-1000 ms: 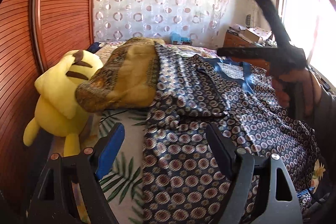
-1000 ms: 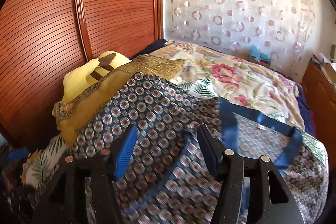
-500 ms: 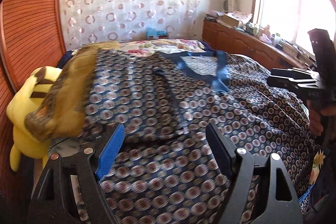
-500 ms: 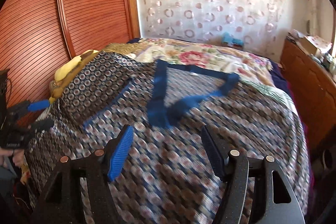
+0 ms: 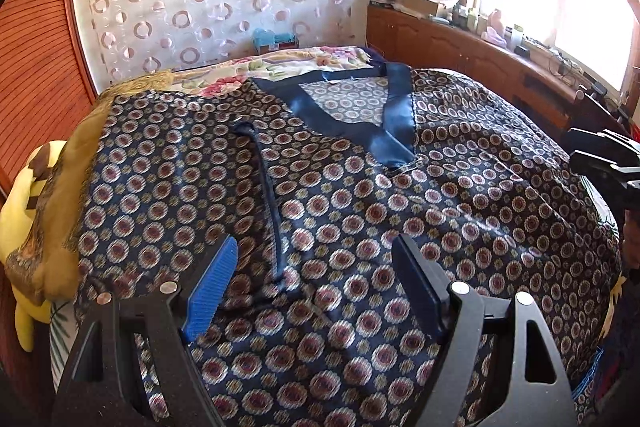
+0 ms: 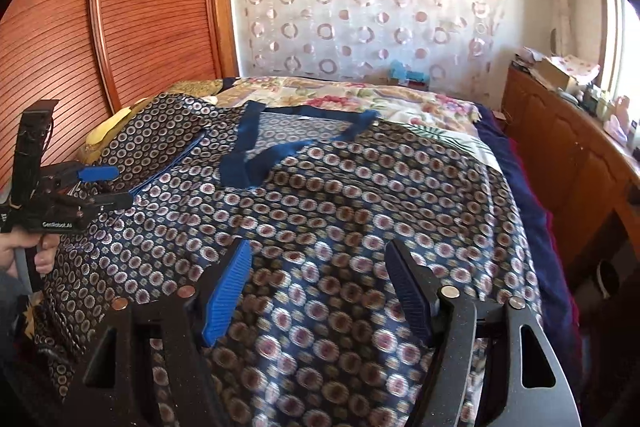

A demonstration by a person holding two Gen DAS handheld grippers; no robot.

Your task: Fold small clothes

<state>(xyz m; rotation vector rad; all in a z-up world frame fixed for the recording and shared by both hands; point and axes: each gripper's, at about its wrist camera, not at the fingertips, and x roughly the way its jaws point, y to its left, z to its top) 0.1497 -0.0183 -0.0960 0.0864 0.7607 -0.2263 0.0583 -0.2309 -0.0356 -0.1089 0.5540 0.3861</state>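
Left gripper (image 5: 312,291) wide open, empty; right gripper (image 6: 316,291) opening, empty. Lower both onto the garment (image 5: 400,195) hem at frame bottom; pinch one layer only.

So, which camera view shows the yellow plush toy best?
The left wrist view. There the yellow plush toy shows at the left edge, its head and a leg visible beside the bed, partly under the gold cushion. The right wrist view shows only a small yellow sliver behind the patterned garment.
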